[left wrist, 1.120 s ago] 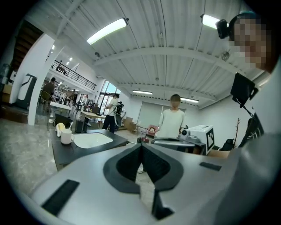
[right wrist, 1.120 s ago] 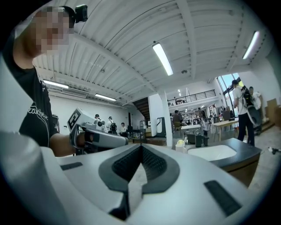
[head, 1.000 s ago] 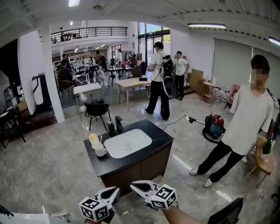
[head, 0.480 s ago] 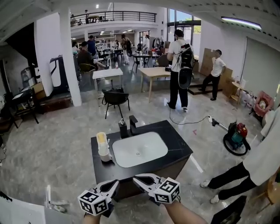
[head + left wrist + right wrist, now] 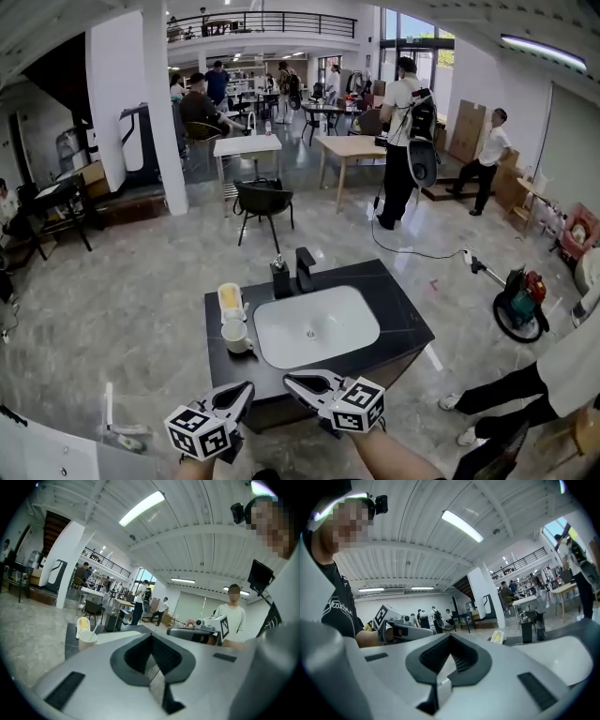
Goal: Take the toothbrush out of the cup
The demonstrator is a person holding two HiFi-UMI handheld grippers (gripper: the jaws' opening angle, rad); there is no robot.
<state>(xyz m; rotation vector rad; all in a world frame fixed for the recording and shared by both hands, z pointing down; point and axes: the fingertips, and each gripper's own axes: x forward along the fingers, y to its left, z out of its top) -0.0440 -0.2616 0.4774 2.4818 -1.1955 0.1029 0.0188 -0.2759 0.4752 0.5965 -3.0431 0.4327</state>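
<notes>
**Both tongs shut and empty, toothbrush waiting in the cup**

The left tongs [image 5: 246, 387] and right tongs [image 5: 289, 380] are held low and close together at the near edge of the counter [image 5: 403, 323], tips almost meeting. Each one's own view shows its jaws pressed together with nothing between them. That reads as a carrying posture for the approach, since nothing is within reach to pinch.

Ahead of the left tongs, a little to its left and well apart from it, stands the white cup [image 5: 235, 336], with a yellow object [image 5: 230, 298] just behind it. The toothbrush [image 5: 94, 627] leans in the cup, its handle sticking up over the rim, which leaves a free part to grip. The left tongs looks the nearer one for the pick.

Ahead of the right tongs lies the basin [image 5: 314, 328], and beyond it the tap [image 5: 306, 269].
</notes>
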